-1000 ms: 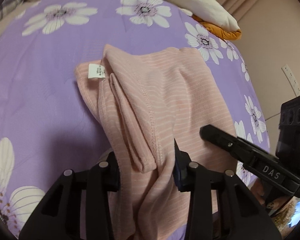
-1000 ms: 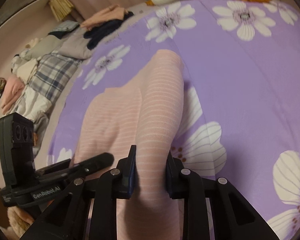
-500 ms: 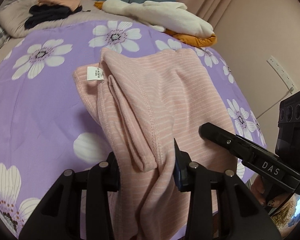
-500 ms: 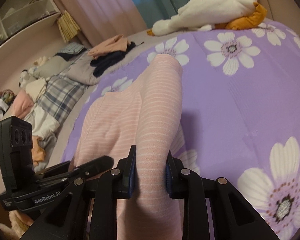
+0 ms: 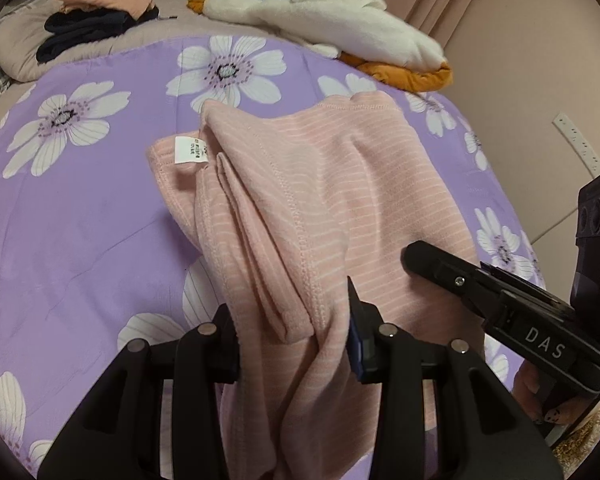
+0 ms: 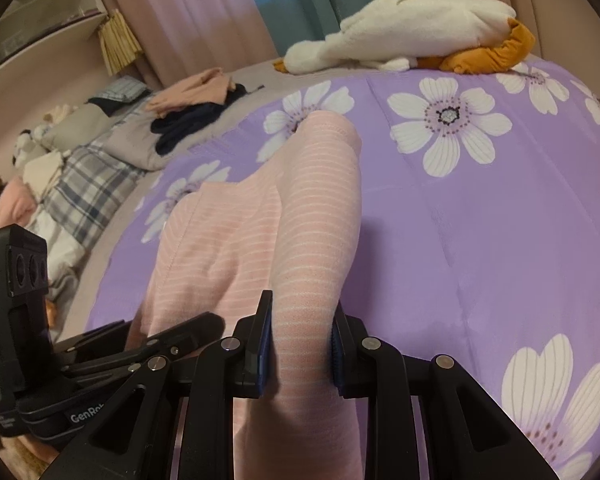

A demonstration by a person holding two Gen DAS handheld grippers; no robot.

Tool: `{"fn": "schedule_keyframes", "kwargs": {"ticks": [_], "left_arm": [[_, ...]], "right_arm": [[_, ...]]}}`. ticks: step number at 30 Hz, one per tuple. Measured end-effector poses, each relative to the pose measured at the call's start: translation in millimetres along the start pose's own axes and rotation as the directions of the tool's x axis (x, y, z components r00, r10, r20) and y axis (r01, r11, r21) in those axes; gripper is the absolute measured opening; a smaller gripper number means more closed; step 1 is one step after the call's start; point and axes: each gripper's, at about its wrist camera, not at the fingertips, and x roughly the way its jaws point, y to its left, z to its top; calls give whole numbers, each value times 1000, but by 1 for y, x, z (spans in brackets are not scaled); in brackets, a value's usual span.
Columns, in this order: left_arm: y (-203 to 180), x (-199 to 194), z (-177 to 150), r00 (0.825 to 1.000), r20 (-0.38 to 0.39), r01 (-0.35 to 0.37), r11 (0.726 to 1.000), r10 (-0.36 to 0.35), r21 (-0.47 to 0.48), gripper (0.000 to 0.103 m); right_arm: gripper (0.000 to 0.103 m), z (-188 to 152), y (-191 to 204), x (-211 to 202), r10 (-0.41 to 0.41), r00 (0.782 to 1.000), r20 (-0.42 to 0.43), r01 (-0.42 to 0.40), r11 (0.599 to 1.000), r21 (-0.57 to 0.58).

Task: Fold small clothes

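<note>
The pink striped garment [image 5: 324, 208] is gripped at 2 places along its near edge: bunched layers are pinched in the left gripper [image 5: 294, 344], and a rolled fold is clamped in the right gripper [image 6: 302, 354]; from these holds it is draped away towards 12 o'clock over the purple floral bedspread [image 5: 80, 216], its far end resting on the cover. A slip is judged the chief risk, since several layers are gathered unevenly between the left jaws and an inner flap could be shed if the cloth is pulled taut. An uneven fold could also be produced if 1 gripper is carried ahead of the other, the hem being skewed. The white care label [image 5: 190, 151] at 10 o'clock of the garment marks an inside-out flap that may be left exposed. Counted in view: 1 pink garment, 2 grippers, 1 label, 1 white plush toy [image 5: 340, 26] at 12 o'clock, 1 stack of folded clothes [image 5: 96, 12] at 11 o'clock, and 1 wall socket strip [image 5: 578, 142] at 3 o'clock.
</note>
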Motion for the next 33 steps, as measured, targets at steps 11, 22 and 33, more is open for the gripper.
{"fn": "schedule_keyframes", "kwargs": {"ticks": [11,22,33], "left_arm": [[20,63,-7,989,-125,-87,996,84,-14,45],[10,1,-2,994,-4,-107,994,107,25,80],[-15,-106,-16,972,204,-136,986,114,96,102]], "right_arm": [[26,-9,-13,62,-91,985,-150,89,996,-18],[66,-4,3,7,-190,982,-23,187,979,-84],[90,-12,40,-90,-144,973,179,165,980,-110]]}}
